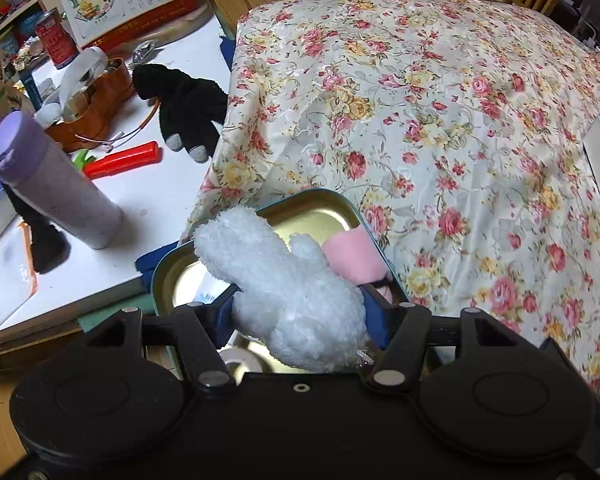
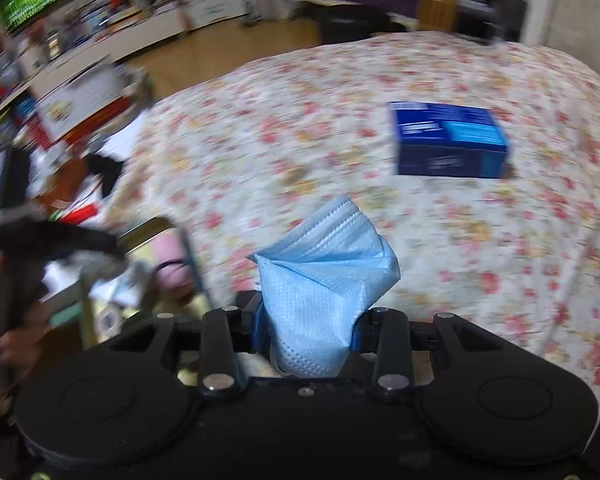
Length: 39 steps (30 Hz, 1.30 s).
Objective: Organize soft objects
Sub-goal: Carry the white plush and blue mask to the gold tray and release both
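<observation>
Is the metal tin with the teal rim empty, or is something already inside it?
Not empty. A pink soft item lies inside the open metal tin; part of its gold floor is still bare.

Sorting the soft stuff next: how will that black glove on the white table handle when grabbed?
The black glove looks knitted and lies limp with fingers splayed, so probably floppy, light. Fuzzy surface should grip well, though fingers may dangle.

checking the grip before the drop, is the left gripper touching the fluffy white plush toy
Touching. The left wrist view shows the left gripper with its blue pads pressed into both sides of the fluffy white plush toy, held above the gold-lined metal tin.
</observation>
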{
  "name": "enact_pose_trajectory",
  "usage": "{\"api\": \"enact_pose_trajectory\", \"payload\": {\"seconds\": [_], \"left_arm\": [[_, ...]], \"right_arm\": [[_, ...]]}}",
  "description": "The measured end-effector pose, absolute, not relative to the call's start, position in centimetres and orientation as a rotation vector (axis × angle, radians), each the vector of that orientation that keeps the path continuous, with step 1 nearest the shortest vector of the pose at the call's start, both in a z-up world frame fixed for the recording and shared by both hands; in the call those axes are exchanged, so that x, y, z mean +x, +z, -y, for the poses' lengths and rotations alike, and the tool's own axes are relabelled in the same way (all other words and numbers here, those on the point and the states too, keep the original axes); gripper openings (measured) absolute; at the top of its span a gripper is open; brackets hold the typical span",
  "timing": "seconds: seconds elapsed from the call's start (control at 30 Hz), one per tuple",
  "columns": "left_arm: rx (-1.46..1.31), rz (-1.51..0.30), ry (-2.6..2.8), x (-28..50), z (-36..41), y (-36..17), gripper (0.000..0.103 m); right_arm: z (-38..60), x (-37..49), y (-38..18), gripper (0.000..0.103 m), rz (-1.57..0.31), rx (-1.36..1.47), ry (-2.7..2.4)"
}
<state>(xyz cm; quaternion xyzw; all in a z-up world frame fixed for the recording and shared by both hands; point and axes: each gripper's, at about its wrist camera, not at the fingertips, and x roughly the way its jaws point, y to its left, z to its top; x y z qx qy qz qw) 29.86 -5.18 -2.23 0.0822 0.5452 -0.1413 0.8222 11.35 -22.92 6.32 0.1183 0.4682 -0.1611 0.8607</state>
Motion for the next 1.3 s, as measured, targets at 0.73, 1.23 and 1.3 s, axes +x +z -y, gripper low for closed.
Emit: {"api": "enact_pose_trajectory", "payload": {"seconds": [0.73, 1.23, 1.3], "left_arm": [[0.203, -1.161, -0.342, 30.6, 4.8, -3.3, 0.071], [0.123, -1.186, -0.311, 31.1, 3.0, -3.4, 0.079], [0.125, -1.184, -0.312, 31.1, 3.1, -3.4, 0.079]], "right_arm": [[11.5, 17.1, -0.7, 0.036, -1.212, 0.129, -0.109], [10.2, 17.8, -1.7, 0.042, -1.26, 0.116, -0.056], [10.1, 18.0, -2.0, 0.047, -1.263, 0.111, -0.058]]}}
